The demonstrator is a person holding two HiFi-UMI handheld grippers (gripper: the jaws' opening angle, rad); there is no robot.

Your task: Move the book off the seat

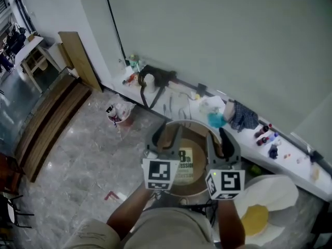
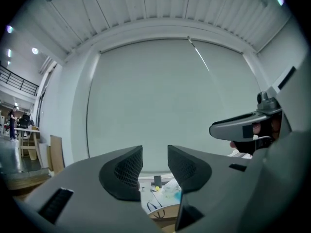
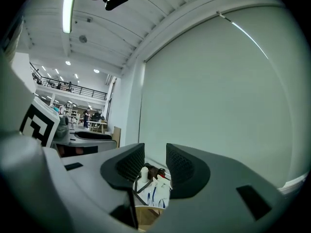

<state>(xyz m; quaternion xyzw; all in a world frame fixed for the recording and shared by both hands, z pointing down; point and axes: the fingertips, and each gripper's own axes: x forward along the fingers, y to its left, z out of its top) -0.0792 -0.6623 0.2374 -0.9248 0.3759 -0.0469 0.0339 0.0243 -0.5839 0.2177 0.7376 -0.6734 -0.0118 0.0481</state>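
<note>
A book (image 1: 184, 165) with a pale green and cream cover lies flat on the round wooden seat (image 1: 197, 127) right below me. My left gripper (image 1: 166, 134) hovers over the seat's left side, jaws apart with nothing between them; in the left gripper view the gripper (image 2: 155, 161) points at the wall, with the seat's edge (image 2: 163, 212) low between the fingers. My right gripper (image 1: 221, 139) hangs over the seat's right side, also open and empty. In the right gripper view that gripper (image 3: 154, 161) frames only the cluttered ledge.
A long white ledge (image 1: 290, 160) along the wall carries a black bag (image 1: 155, 77), a blue cloth (image 1: 243, 115) and small bottles (image 1: 262, 134). A white cushion with a yellow patch (image 1: 265, 204) lies at the right. A bucket (image 1: 118, 114) and wooden boards (image 1: 49, 121) are on the floor at the left.
</note>
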